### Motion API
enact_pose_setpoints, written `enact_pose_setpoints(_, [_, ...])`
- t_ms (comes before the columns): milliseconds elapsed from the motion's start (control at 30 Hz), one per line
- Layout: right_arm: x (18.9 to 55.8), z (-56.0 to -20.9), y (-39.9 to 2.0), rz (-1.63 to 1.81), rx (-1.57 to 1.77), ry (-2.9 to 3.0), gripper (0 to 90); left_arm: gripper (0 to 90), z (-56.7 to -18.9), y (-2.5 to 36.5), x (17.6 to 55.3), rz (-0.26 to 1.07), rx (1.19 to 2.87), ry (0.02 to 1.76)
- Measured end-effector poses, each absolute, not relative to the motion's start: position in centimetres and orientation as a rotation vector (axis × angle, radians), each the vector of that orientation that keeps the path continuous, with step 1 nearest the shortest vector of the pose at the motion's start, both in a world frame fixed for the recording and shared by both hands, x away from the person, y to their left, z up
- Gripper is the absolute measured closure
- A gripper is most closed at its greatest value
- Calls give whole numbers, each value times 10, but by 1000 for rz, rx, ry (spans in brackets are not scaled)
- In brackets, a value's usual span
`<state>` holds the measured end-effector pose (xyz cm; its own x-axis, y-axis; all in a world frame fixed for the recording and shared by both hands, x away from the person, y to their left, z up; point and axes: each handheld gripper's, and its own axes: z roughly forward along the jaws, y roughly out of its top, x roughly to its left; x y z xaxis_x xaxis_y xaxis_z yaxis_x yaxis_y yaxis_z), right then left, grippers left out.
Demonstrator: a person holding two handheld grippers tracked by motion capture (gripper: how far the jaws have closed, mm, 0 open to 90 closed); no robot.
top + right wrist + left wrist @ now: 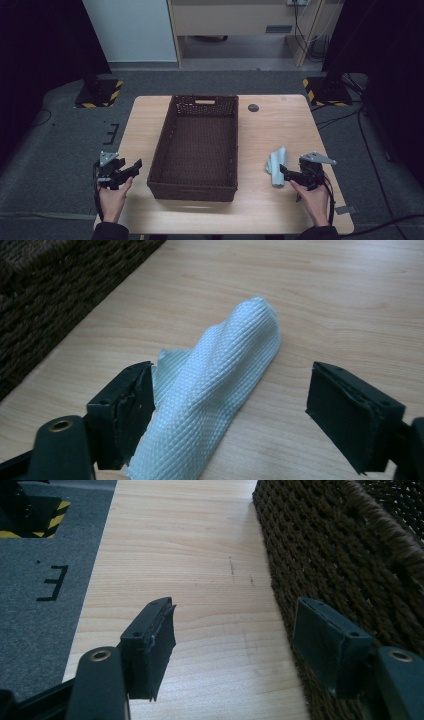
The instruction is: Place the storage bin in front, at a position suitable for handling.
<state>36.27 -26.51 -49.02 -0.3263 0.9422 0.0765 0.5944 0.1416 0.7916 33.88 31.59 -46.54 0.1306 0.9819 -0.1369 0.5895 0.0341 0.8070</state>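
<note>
Pale blue cloth (277, 167) — just one, folded — lies on the wooden surface (280, 125) at about 4 o'clock, right of the one dark wicker basket (196, 186) in the middle. Two tongs here: the right tongs (230, 405) are spread apart with the cloth lying between the jaws, not clamped. The left tongs (232, 642), around 8 o'clock, are apart too — nothing in them, just beside the basket wall.
</note>
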Motion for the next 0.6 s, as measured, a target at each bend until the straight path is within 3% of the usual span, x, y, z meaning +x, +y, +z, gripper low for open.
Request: enact_pose_setpoints(600, [383, -513, -252, 952, 1517, 2113, 368, 338, -470, 315, 338, 652, 1656, 1541])
